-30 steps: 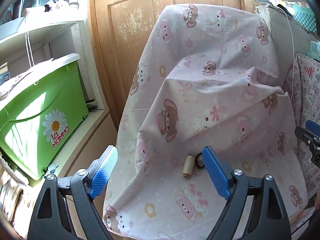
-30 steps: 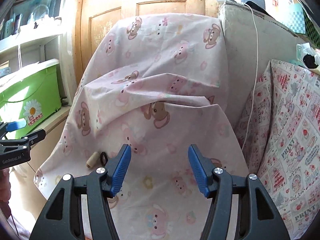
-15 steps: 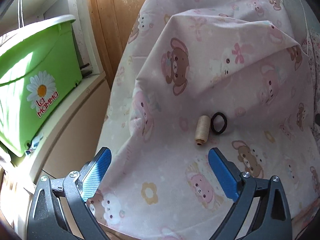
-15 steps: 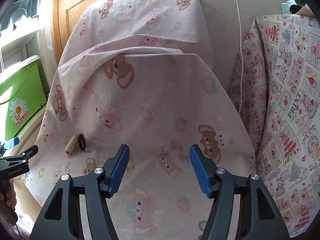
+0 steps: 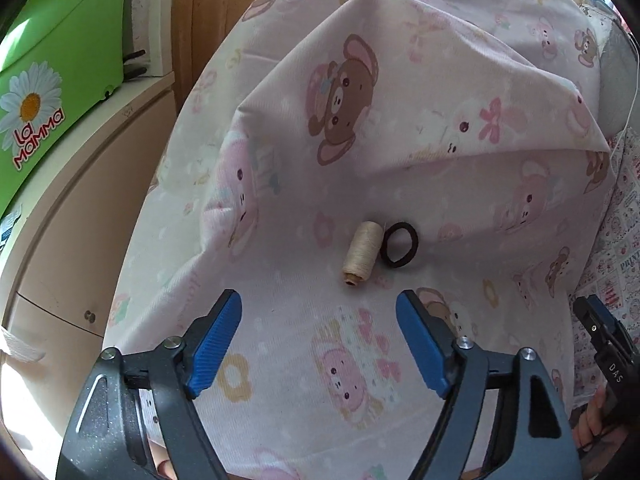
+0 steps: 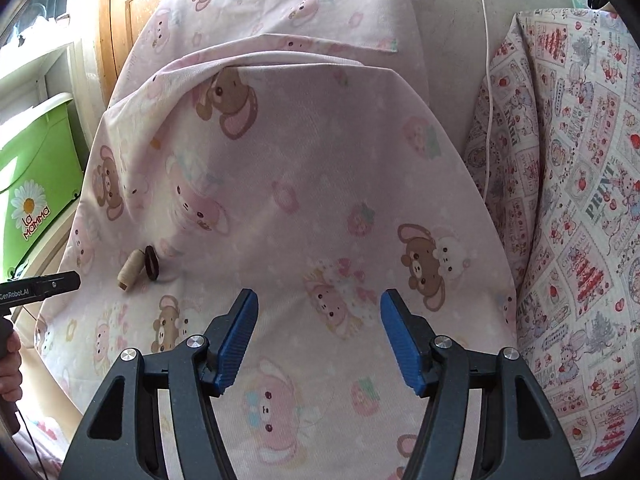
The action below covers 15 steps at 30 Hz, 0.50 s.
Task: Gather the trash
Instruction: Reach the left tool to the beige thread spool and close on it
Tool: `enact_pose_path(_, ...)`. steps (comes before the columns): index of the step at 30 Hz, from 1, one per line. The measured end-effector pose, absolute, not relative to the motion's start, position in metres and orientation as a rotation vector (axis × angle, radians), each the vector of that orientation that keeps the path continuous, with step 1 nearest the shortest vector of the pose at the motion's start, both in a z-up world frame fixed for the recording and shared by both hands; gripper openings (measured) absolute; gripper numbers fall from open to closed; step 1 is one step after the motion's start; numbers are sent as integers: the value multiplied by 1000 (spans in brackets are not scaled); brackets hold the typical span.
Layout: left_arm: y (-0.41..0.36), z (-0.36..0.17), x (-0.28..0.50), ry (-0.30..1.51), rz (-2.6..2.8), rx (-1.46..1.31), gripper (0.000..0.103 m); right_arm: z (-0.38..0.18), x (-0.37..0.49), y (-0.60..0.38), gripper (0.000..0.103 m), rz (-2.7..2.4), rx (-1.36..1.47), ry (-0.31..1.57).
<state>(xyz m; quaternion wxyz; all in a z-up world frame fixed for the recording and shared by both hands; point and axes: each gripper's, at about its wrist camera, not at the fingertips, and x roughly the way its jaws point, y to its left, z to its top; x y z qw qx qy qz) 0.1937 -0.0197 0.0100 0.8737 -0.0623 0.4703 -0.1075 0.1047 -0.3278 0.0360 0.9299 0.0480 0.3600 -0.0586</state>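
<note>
A cream thread spool point(image 5: 361, 251) lies on the pink bear-print sheet point(image 5: 420, 152), with a dark hair tie point(image 5: 399, 245) touching its right side. My left gripper point(image 5: 319, 304) hovers just short of the spool, its jaws closing with nothing between them. In the right wrist view the thread spool point(image 6: 131, 269) and hair tie point(image 6: 152, 263) sit far left. My right gripper point(image 6: 319, 302) stands open over bare sheet, well to their right. The left gripper's tip point(image 6: 48, 285) shows at the left edge there, a hand point(image 6: 9, 364) below it.
A green lidded bin point(image 5: 48, 80) with a daisy label sits on a beige cabinet point(image 5: 72, 216) at left. A wooden door point(image 6: 120, 20) stands behind the sheet. A patchwork-print cloth point(image 6: 580, 200) hangs at right, beside a white cord point(image 6: 489, 80).
Both grippers have sunk and tipped downward toward the sheet. The spool and hair tie now loom larger ahead of the left gripper, whose jaws widened and then narrowed.
</note>
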Motion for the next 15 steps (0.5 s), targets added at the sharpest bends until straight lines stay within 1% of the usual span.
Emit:
enact_pose_path(2, -20, 10, 200, 986, -240, -137, 60, 36, 107, -328, 66, -116, 112, 742)
enact_pose_path(3, -19, 8, 204, 998, -247, -150, 49, 36, 108, -328, 66, -120, 113, 740)
enact_pose_path(4, -18, 5, 208, 1014, -253, -168, 43, 36, 109, -328, 66, -124, 112, 739)
enact_pose_path(6, -16, -1, 218, 1044, -273, -217, 35, 36, 111, -328, 66, -124, 117, 741)
enact_pose_path(9, -21, -8, 230, 1069, -309, -250, 35, 36, 116, -327, 66, -115, 134, 751)
enact_pose_path(15, -45, -19, 241, 1054, -310, -141, 37, 35, 123, -318, 66, -113, 121, 753)
